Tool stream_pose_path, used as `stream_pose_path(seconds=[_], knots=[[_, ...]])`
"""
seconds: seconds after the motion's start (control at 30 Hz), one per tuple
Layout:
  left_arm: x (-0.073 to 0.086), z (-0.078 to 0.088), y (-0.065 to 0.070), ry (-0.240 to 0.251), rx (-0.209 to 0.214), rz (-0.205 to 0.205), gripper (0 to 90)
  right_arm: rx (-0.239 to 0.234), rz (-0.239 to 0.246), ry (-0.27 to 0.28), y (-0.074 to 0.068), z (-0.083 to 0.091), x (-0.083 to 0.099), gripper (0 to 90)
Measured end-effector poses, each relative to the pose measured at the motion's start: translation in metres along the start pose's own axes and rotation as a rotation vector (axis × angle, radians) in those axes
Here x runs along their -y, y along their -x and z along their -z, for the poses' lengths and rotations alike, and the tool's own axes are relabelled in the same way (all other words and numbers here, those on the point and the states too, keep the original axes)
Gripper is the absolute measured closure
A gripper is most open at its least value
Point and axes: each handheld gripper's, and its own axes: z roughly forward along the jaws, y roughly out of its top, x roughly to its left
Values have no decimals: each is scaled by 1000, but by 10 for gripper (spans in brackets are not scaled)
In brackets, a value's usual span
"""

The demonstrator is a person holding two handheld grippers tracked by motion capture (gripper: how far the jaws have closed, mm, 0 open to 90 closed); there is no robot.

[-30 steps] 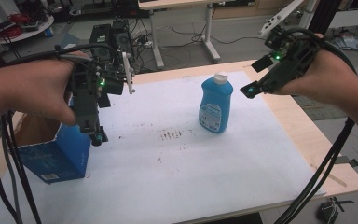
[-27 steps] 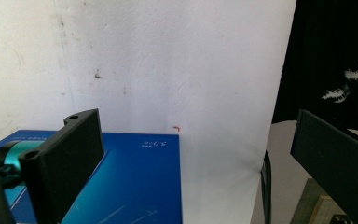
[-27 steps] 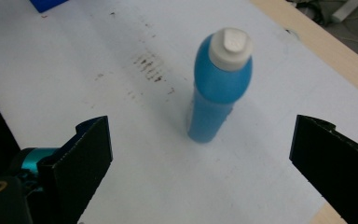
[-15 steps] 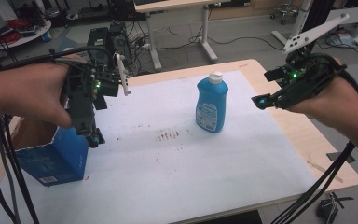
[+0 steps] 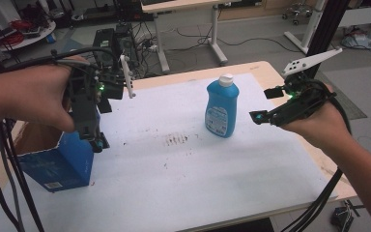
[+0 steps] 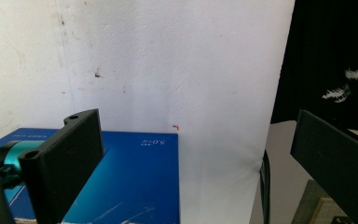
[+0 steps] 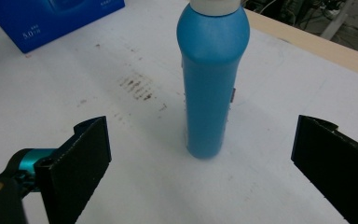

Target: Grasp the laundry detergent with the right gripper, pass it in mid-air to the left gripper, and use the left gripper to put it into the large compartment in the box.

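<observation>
The white-topped table (image 5: pixel 183 188) has two things on it: an open blue cardboard box (image 5: pixel 58 162) at the left edge and a blue detergent bottle (image 5: pixel 221 107) standing upright near the middle-back, white cap on.

The left gripper (image 5: pixel 95 140) hovers over the box's near corner, jaws spread wide and empty; in its own view the box top (image 6: pixel 130 182) sits below and between them.

The right gripper (image 5: pixel 265 104) is the one that looks to be going for the bottle. It's just to the bottle's right, jaws wide apart, nothing in them. In its own view the bottle (image 7: pixel 213 84) is dead center between the jaws but not yet reached.

To grab it well, it should probably go straight in, level, and close on the body's mid-height rather than the tapered neck, so it doesn't tip.
</observation>
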Motion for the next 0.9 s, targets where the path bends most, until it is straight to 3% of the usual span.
stream_pose_path(seconds=[0.3, 0.9], knots=[[2, -1, 0, 10, -3, 4, 24, 10, -87, 113, 1, -27, 17, 40], [9, -4, 0, 9, 1, 10, 24, -2, -125, 104, 2, -76, 29, 40]])
